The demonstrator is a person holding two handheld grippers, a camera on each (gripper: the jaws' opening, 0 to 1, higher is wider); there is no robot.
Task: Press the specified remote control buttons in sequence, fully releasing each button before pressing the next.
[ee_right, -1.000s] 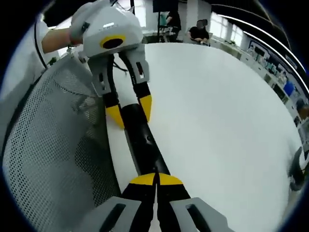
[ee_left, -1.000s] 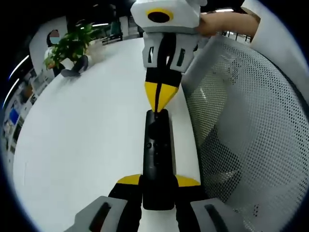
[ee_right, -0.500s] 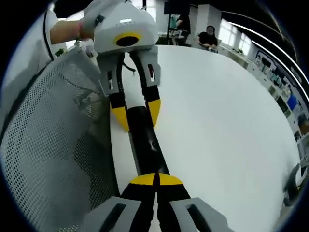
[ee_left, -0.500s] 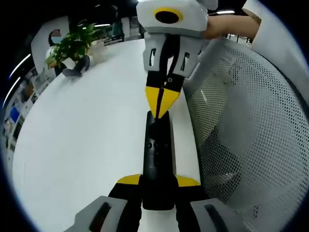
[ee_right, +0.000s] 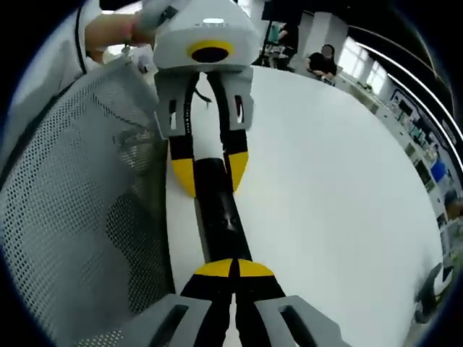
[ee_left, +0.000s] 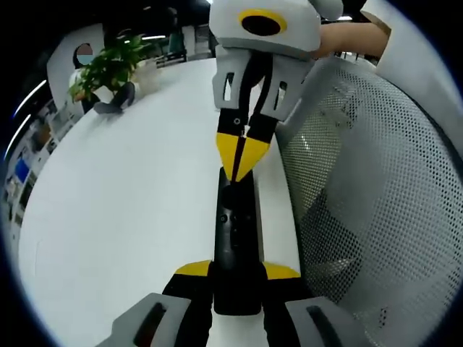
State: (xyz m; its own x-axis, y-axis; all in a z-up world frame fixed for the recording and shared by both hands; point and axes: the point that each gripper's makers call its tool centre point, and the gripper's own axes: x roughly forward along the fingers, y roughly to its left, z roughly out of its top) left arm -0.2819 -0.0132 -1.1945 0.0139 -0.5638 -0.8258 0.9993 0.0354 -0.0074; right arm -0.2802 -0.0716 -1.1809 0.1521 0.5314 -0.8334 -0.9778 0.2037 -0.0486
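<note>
A long black remote control [ee_left: 235, 224] lies along the edge of the white table [ee_left: 130, 188]. My left gripper [ee_left: 237, 270] is shut on its near end, one yellow-tipped jaw on each side. My right gripper [ee_left: 238, 172] comes down from the top of the left gripper view, jaws shut, with its yellow point on the remote's far end. In the right gripper view, my right gripper [ee_right: 233, 266] is shut at the bottom, its tips resting on the remote control [ee_right: 219, 213]. Beyond them my left gripper [ee_right: 209, 175] clamps the remote's other end.
A white mesh chair back [ee_left: 369, 195] stands right beside the table edge and the remote, and the chair back [ee_right: 79, 202] also shows in the right gripper view. A potted plant [ee_left: 108, 69] stands at the table's far corner. A person's hand [ee_left: 340, 36] holds the right gripper. People sit beyond the table [ee_right: 325, 61].
The right gripper has come slightly closer to the left one, its shut point now a little further onto the remote's end. The left gripper's hold is unchanged.
</note>
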